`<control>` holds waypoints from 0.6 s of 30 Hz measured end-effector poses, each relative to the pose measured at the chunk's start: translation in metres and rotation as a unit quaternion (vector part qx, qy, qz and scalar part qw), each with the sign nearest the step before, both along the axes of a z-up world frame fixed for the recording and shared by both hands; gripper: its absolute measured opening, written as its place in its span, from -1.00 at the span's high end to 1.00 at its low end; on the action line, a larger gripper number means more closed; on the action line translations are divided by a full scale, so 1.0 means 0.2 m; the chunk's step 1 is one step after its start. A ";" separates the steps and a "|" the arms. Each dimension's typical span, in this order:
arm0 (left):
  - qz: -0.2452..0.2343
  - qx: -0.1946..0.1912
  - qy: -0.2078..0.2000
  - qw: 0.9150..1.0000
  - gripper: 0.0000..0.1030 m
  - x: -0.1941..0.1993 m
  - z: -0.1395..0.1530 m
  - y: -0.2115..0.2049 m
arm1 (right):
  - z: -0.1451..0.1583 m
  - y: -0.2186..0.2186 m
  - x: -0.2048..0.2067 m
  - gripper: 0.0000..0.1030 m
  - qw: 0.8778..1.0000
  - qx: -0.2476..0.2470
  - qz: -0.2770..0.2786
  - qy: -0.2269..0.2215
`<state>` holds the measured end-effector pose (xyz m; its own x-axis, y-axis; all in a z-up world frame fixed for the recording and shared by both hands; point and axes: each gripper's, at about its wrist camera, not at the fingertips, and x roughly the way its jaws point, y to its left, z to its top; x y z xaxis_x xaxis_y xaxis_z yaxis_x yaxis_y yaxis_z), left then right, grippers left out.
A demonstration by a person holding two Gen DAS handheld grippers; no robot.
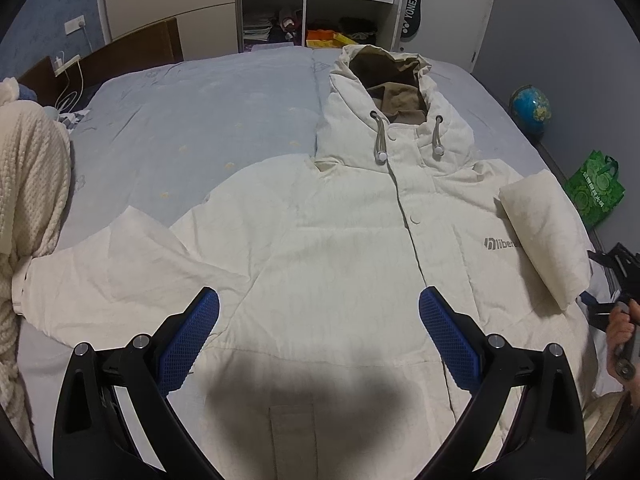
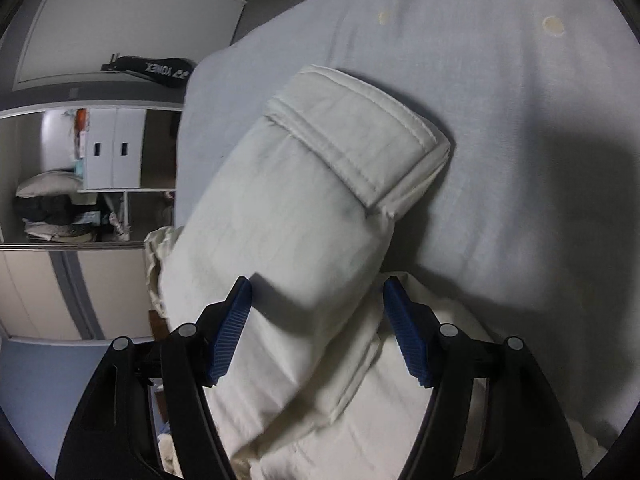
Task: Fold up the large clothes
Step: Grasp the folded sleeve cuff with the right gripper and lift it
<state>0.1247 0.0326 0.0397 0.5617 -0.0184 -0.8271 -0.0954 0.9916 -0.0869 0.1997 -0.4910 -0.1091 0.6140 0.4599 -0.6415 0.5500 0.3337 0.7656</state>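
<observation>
A large cream hooded jacket (image 1: pixel 340 248) lies face up on the bed, hood toward the wardrobe, front closed. Its left sleeve (image 1: pixel 116 264) spreads out flat to the left. Its right sleeve (image 1: pixel 548 236) is raised and bent inward at the right. My left gripper (image 1: pixel 319 336) hovers open above the jacket's lower front, holding nothing. In the right wrist view the right sleeve (image 2: pixel 304 216) with its strapped cuff (image 2: pixel 360 136) runs between the open fingers of my right gripper (image 2: pixel 318 328); the pads stand on either side of it, not closed on it.
The bed has a pale blue sheet (image 1: pixel 192 120). A cream knitted garment (image 1: pixel 28 200) lies at the bed's left edge. A wardrobe with open shelves (image 1: pixel 280 4) stands behind. A globe (image 1: pixel 529 106) and a green bag (image 1: pixel 596 188) sit on the floor at the right.
</observation>
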 end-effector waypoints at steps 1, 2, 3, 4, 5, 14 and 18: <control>0.000 0.002 0.000 1.000 -0.87 0.00 0.00 0.00 | -0.01 0.00 0.02 -0.25 1.000 -0.004 -0.002 0.001; 0.001 0.003 0.001 1.000 -0.87 0.00 0.00 0.00 | -0.02 0.00 0.04 -0.24 1.000 -0.009 -0.004 0.002; 0.002 0.002 0.001 1.000 -0.87 0.01 -0.01 0.00 | -0.02 0.01 0.04 -0.04 1.000 -0.016 -0.008 -0.002; 0.002 0.000 0.001 1.000 -0.87 0.01 -0.01 0.01 | -0.01 0.00 0.04 0.09 1.000 -0.025 -0.010 -0.012; 0.002 0.001 0.001 1.000 -0.87 0.01 -0.01 0.01 | 0.01 0.00 0.06 0.25 0.999 -0.035 -0.005 -0.017; 0.003 -0.007 -0.008 1.000 -0.87 0.00 0.02 0.02 | 0.27 0.10 0.07 0.74 0.988 -0.109 0.040 -0.103; 0.011 -0.015 -0.012 1.000 -0.87 0.00 0.04 0.04 | 0.47 0.27 0.11 0.78 0.969 -0.158 0.102 -0.158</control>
